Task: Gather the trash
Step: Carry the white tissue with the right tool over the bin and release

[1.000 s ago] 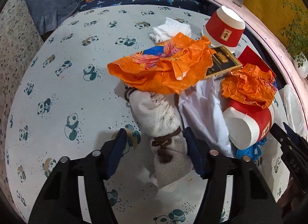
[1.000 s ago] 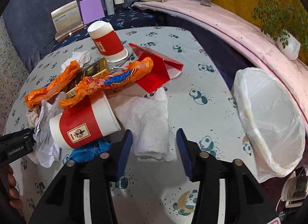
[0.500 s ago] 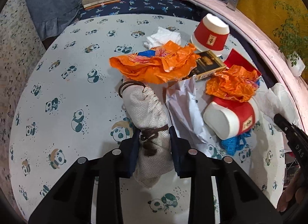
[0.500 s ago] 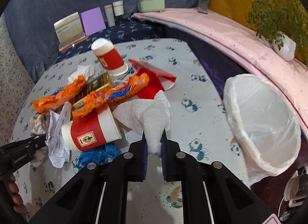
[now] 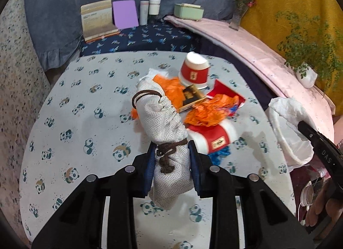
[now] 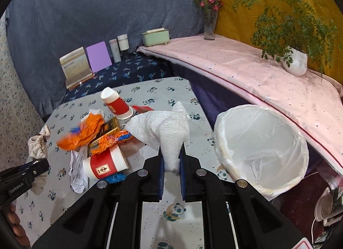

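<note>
Two tools pinch a cloth pouch (image 5: pixel 165 133) and a paper towel (image 6: pixel 165 129) above the panda-print table (image 5: pixel 85 120).

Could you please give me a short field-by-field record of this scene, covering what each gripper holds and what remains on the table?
left gripper: shut on the cloth pouch, lifted off the table
right gripper: shut on the white paper towel, raised
bin: white-lined trash bin beside the table, to the right
left on table: two red paper cups, orange wrappers, small black-and-gold box, crumpled paper
background: potted plant, flower vase
</note>
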Demonstrator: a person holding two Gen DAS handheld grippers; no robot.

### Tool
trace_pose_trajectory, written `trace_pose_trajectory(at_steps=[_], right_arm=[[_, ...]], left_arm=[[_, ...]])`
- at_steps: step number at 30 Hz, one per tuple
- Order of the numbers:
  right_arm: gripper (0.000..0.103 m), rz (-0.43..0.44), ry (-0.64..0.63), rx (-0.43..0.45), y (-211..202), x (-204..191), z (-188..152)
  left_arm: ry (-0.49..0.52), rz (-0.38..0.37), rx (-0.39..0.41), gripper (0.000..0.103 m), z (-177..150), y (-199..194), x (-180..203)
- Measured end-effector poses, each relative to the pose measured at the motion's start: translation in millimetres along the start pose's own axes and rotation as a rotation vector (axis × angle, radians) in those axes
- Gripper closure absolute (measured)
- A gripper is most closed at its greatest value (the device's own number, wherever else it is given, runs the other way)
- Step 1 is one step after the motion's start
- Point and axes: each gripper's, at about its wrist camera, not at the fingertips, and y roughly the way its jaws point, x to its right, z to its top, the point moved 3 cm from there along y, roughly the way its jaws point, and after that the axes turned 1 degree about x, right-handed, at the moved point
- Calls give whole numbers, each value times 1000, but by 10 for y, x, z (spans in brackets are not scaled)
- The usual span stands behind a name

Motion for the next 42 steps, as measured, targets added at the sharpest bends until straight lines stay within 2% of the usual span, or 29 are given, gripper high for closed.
trace_pose_trajectory(at_steps=[6, 13, 22, 28, 34, 40, 42], right_arm=[[92, -24, 37, 40, -162, 252, 30], [92, -75, 97, 64, -256, 667, 11], [92, -163, 175, 58, -213, 1299, -40], [92, -211, 211, 39, -87, 1623, -43], [92, -244, 244, 29, 47, 1862, -3], [90, -248, 267, 9, 206, 1967, 31], [90, -252, 279, 11, 262, 1998, 58]], left_arm=[[71, -45, 35, 74, 64, -132, 389], [195, -136, 45, 74, 90, -127, 1058], [374, -303, 6, 74, 84, 110, 2115], [481, -364, -12, 74, 45, 363, 2707], [529, -412, -56, 74, 43, 645, 3085], [554, -454, -86, 72, 56, 834, 3271], [546, -444, -76, 69, 97, 888, 3283]])
